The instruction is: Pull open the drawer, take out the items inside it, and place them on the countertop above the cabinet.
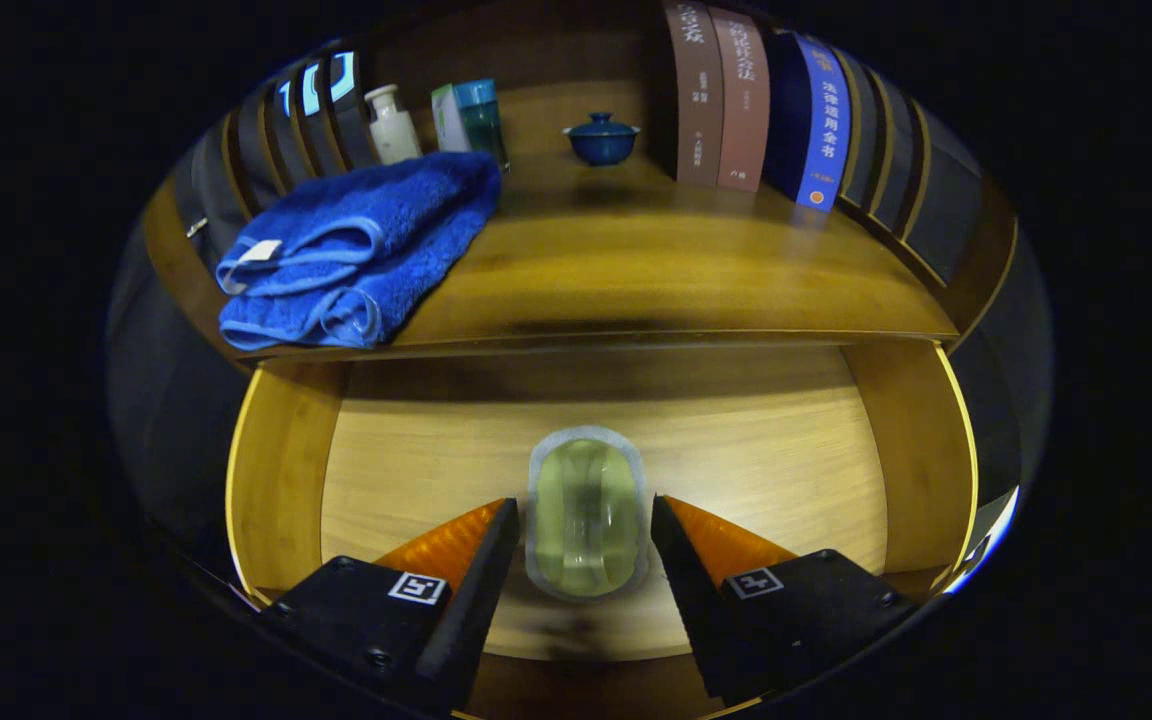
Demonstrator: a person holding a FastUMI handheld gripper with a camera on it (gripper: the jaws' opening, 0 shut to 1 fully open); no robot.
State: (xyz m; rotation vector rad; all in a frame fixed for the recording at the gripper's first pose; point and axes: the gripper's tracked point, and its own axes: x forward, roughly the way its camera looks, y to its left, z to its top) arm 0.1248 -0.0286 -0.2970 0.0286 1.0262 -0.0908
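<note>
1. The drawer (286, 470) is pulled open under the bench (636, 280).
2. A clear, pale green soap bar in a wrapper (586, 515) lies on the drawer floor.
3. The tongs (586, 520) are spread, one finger on each side of the soap; I cannot tell if they touch it.
4. On the bench lie a folded blue towel (356, 250), a blue lidded bowl (601, 138), bottles (391, 125) and standing books (746, 100).
</note>
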